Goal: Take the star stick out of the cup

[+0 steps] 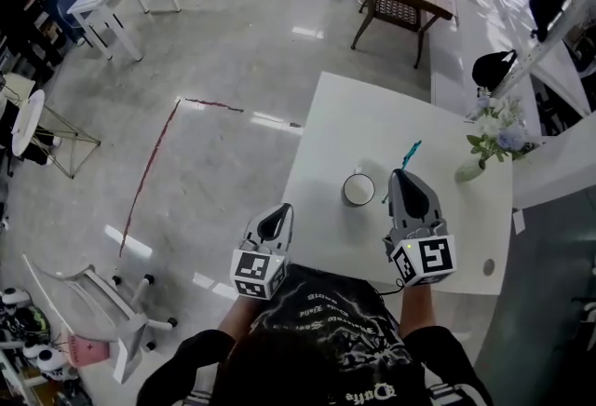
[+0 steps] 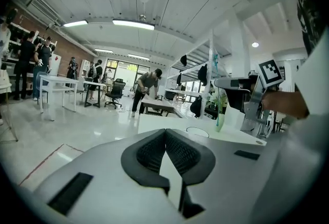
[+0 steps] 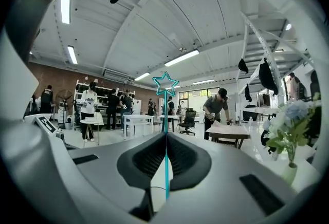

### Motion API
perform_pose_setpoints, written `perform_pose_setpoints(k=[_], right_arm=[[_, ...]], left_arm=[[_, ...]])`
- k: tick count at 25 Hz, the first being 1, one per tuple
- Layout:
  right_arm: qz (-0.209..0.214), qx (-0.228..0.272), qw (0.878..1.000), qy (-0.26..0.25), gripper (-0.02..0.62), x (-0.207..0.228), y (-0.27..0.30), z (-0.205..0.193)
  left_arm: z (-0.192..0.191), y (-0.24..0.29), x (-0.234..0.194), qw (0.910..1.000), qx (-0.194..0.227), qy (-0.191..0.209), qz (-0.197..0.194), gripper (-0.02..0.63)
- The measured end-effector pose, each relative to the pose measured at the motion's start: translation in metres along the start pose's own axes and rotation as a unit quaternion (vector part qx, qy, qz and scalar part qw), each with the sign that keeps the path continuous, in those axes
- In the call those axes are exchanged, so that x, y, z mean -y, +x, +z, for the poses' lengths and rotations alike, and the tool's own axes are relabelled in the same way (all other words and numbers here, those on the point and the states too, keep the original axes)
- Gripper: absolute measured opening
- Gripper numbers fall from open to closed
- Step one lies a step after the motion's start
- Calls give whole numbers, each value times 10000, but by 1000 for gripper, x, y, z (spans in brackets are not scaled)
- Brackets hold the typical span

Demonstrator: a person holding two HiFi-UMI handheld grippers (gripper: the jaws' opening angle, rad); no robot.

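The white table is cut off at its near edge by the person's head and black printed shirt, so only its far and middle stretch shows in the head view. In the left gripper view most of the tabletop lies behind the gripper's own grey body.

The right gripper hangs over the table just right of the cup, and its body covers the lower run of the star stick. From above, only the teal upper end shows beyond the tip. The right gripper view fills this in: the jaws are pressed together on the thin teal shaft, and the outlined star stands upright above them.

The left gripper sits off the table's left edge, over the floor. Its own view shows the pads meeting at their tips, with only a sliver of table seen lower down between them.

The white cup stands between the two grippers, nearer the right one. Its mouth looks plain white from above, and the star stick is outside it. From the left gripper only its rim clears the housing.

A small vase near the table's right edge holds pale flowers. Its inside cannot be made out.
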State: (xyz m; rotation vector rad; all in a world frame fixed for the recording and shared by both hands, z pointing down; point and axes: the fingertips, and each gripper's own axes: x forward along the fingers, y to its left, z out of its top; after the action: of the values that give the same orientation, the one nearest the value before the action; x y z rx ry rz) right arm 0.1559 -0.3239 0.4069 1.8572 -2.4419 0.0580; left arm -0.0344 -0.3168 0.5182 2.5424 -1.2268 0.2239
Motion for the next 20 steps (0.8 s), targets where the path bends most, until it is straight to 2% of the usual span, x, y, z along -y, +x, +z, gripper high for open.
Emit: perform_pose_setpoints(k=[6, 12, 15, 20], right_arm=[[-281, -257, 9990, 222, 12, 18, -32, -32], [-723, -435, 9955, 441, 12, 33, -62, -59], [-815, -533, 9945, 397, 12, 33, -73, -72], [-954, -682, 9911, 637, 12, 34, -85, -92]], left_arm=[[-6, 9, 22, 9981, -8, 469, -400, 20], [1, 13, 34, 9976, 70, 431, -541, 20], [-1, 12, 38, 9968, 79, 476, -634, 20], [1, 13, 46, 9969, 44, 433, -661, 20]])
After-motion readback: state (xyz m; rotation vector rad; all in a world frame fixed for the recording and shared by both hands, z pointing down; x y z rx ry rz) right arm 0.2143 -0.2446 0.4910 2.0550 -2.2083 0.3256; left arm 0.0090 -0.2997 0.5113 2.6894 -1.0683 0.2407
